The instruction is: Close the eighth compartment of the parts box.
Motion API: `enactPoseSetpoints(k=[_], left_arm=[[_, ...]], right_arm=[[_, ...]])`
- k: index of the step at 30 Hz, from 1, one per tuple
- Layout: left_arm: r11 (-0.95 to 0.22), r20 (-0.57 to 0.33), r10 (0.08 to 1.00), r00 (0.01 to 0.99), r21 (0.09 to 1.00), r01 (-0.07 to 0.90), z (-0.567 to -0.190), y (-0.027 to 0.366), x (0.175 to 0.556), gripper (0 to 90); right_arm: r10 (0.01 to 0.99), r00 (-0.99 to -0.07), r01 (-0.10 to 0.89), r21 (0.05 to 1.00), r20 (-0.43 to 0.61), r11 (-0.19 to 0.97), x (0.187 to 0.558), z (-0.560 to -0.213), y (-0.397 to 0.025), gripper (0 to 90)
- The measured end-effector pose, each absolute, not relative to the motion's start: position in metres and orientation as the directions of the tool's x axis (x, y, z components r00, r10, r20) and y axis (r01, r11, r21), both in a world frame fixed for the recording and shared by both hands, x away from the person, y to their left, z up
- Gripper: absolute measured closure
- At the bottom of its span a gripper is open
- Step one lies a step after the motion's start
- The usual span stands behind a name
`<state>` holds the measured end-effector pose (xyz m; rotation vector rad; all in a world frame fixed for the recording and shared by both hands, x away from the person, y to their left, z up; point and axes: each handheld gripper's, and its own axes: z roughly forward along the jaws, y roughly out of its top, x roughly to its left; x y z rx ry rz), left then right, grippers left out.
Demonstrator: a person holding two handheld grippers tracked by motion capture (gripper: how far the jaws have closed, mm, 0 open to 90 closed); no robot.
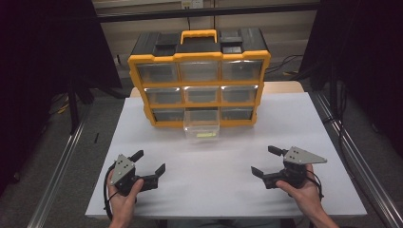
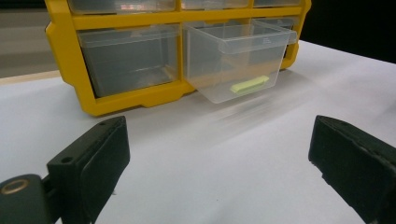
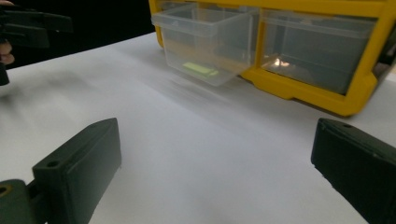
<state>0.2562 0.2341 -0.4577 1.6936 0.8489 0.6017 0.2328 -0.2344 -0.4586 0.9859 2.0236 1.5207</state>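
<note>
Left gripper: held in the person's left hand near the front left of the table, jaws spread wide with nothing between them; in the left gripper view both black jaws are cut off by the lower edge.
Right gripper: held in the right hand near the front right, jaws also spread wide and empty, resting over bare table; the grey three-cornered plate on top hides part of its body in the high view.
Organizer: yellow-framed drawer cabinet with a black top and yellow handle, standing at the far middle of the table, three rows of three clear drawers; its upper rows are cut off in both gripper views.
Open drawer: the bottom middle clear plastic drawer, pulled well out of its slot and hanging forward past the frame; well apart from both grippers, roughly between them and farther back.
Yellow-green piece: a small flat strip lying on the floor of the open drawer near its front wall; what it is exactly cannot be made out through the plastic.
Other drawers: pushed in; contents hard to tell behind the glare and cloudy fronts.
Table: white surface, front edge cut off in the gripper views.
Surroundings: dark on both sides, detail lost.
</note>
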Motion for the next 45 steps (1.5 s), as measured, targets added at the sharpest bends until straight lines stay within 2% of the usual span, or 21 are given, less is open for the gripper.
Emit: enactPoseSetpoints(k=[15, 29, 45], left_arm=[[-0.145, -0.026, 0.794, 0.608, 0.962, 0.231, -0.457, 0.235, 0.256, 5.5], [-0.135, -0.036, 0.791, 0.61, 0.963, 0.233, -0.457, 0.236, 0.257, 5.5], [-0.134, -0.034, 0.793, 0.609, 0.964, 0.229, -0.456, 0.237, 0.256, 5.5]], right_arm=[[0.666, -0.741, 0.253, 0.954, 0.085, 0.16, 0.253, -0.451, -0.197, 1.9], [0.615, -0.783, 0.244, 0.957, 0.096, 0.16, 0.27, -0.444, -0.172, 8.0], [0.552, -0.828, 0.219, 0.963, 0.099, 0.157, 0.295, -0.431, -0.131, 9.7]])
